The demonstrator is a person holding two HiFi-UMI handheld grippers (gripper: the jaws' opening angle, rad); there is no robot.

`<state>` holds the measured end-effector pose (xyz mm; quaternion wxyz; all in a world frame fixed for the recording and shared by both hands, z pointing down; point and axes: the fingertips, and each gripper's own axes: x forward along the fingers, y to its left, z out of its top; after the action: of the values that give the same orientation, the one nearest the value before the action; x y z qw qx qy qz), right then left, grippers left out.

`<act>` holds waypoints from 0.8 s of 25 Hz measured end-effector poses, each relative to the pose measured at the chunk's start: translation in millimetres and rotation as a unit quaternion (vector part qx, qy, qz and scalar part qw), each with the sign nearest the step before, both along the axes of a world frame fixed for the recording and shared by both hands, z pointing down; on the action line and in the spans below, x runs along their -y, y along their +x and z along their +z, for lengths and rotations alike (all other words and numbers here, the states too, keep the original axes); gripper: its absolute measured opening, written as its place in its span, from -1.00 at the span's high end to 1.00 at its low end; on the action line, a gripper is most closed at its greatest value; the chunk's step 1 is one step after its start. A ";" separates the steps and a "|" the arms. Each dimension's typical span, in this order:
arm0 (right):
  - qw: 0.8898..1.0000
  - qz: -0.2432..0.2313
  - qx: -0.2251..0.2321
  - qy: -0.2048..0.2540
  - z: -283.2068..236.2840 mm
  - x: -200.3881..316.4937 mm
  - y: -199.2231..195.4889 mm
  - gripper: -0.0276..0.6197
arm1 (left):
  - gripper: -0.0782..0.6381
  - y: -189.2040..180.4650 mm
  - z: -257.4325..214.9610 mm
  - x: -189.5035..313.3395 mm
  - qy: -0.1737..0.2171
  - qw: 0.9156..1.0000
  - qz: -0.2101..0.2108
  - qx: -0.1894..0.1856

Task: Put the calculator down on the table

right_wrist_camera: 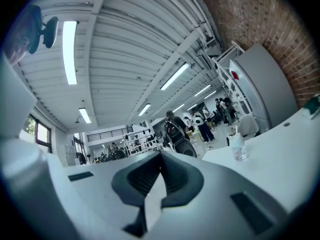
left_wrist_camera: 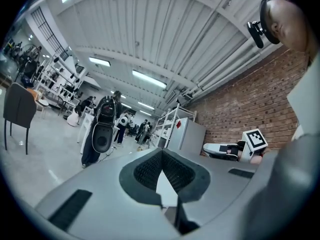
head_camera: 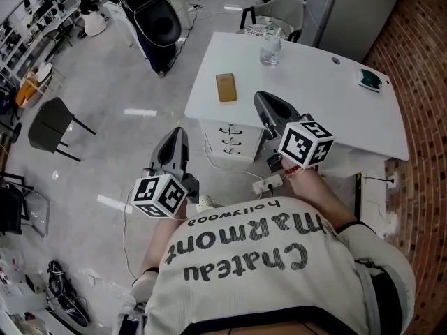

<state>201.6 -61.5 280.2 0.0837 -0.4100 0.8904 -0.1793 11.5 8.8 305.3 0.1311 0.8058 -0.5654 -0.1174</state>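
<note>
A flat tan rectangle, possibly the calculator, lies on the white table near its left edge. My right gripper hangs level over the table's front edge, just right of the tan rectangle and apart from it. In the right gripper view its jaws meet at the tips with nothing between them. My left gripper is over the floor, left of the table and short of it. Its jaws also meet with nothing held.
A clear bottle stands at the table's far side and a green thing lies near its right edge. A white drawer unit sits under the table. A black chair and a black bag stand on the floor to the left.
</note>
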 end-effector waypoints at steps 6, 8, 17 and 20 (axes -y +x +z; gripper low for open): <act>1.000 0.002 -0.006 -0.011 12.5 -11.0 24.2 0.94 | 0.78 20.5 1.8 -17.5 0.002 1.000 -0.007 0.007; 1.000 0.003 -0.013 -0.017 18.9 -13.4 31.8 0.94 | 0.78 26.1 5.6 -23.3 -0.002 1.000 -0.012 0.009; 0.999 -0.003 -0.029 -0.026 32.1 -23.3 51.7 0.94 | 0.78 42.7 13.5 -39.5 -0.011 1.000 -0.026 0.009; 0.999 -0.004 -0.024 -0.031 35.8 -25.3 52.7 0.94 | 0.78 43.3 16.4 -43.3 -0.013 0.999 -0.030 0.010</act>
<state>254.3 -36.2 316.0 0.0484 -0.4129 0.8878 -0.1975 54.8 52.1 321.8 0.1320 0.7881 -0.5919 -0.1056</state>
